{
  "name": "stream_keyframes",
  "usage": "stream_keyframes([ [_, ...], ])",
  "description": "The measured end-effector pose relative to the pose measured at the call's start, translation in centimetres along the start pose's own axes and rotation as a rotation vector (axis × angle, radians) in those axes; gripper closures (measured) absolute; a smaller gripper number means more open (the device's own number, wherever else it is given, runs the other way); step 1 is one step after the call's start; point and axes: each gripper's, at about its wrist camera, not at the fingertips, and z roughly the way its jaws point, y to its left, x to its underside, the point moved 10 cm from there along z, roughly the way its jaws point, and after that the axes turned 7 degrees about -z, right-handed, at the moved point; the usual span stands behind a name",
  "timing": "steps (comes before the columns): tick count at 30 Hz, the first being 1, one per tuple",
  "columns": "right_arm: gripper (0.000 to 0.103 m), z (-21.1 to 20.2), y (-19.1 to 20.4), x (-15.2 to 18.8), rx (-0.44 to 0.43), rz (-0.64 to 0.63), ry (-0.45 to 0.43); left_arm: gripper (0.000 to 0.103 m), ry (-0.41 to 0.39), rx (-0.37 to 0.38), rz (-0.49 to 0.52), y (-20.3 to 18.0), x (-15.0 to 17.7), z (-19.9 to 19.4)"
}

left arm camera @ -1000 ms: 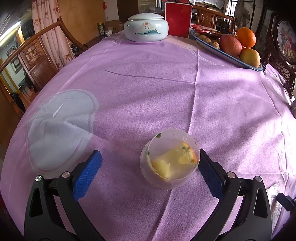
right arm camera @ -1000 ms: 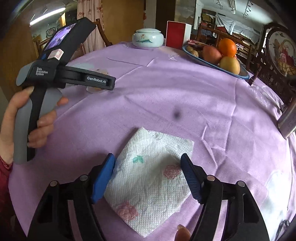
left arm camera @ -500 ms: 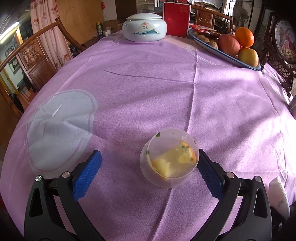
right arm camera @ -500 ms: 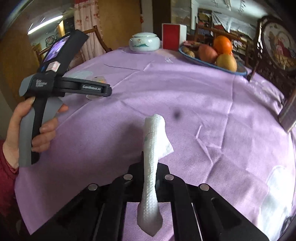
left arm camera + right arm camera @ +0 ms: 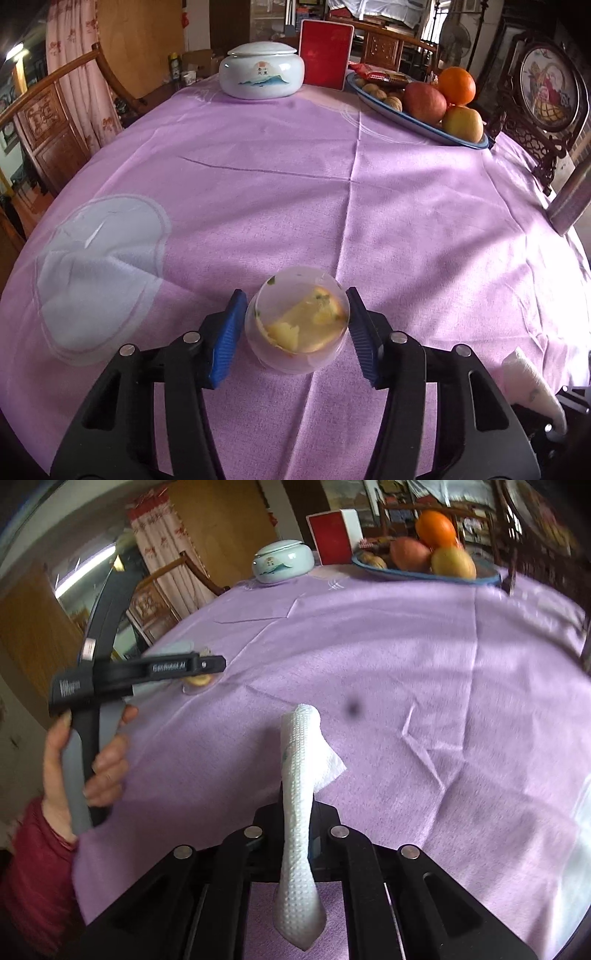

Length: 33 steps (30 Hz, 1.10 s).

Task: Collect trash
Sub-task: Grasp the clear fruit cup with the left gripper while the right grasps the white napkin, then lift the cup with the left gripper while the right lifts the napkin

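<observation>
A clear plastic cup (image 5: 297, 319) with orange peel scraps inside stands on the purple tablecloth (image 5: 332, 192). My left gripper (image 5: 295, 334) has closed around it, both blue pads against its sides. My right gripper (image 5: 297, 812) is shut on a white paper napkin (image 5: 301, 775), pinched into an upright fold and lifted off the cloth. The napkin also shows at the lower right of the left wrist view (image 5: 532, 384). The left gripper and the cup show at the left of the right wrist view (image 5: 199, 679).
At the far side stand a white lidded ceramic jar (image 5: 261, 75), a red box (image 5: 325, 53) and a blue-rimmed fruit tray (image 5: 424, 110) with oranges, apples and walnuts. Wooden chairs (image 5: 44, 125) surround the table. A dark spot (image 5: 354, 708) marks the cloth.
My left gripper closed from wide open onto the cup. My right gripper closed on the flat napkin, pinched it upright and lifted it, moving left and tilting.
</observation>
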Motion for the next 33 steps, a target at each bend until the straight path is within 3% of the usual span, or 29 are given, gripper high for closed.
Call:
stream_keyframes([
  [4,0.095,0.1,-0.4,0.1,-0.063,0.063,-0.001,0.048,0.002,0.003,0.0,0.0,0.1,-0.1],
  [15,0.094,0.2,0.4,-0.1,0.031,-0.037,-0.022,0.048,-0.005,-0.007,0.023,-0.2,0.4,-0.2],
  [20,0.084,0.2,0.8,-0.1,0.033,-0.052,-0.025,0.048,-0.027,0.018,0.025,-0.7,0.1,-0.8],
  [26,0.051,0.5,2.5,-0.1,-0.018,-0.112,-0.019,0.048,-0.047,0.057,0.034,-1.4,0.0,-1.5],
  [31,0.052,0.5,2.6,-0.2,-0.015,-0.116,-0.02,0.048,-0.045,0.047,0.046,-1.6,0.1,-1.4],
  [33,0.059,0.5,2.6,-0.2,-0.003,-0.118,-0.021,0.048,-0.037,0.044,0.045,-1.5,0.2,-1.2],
])
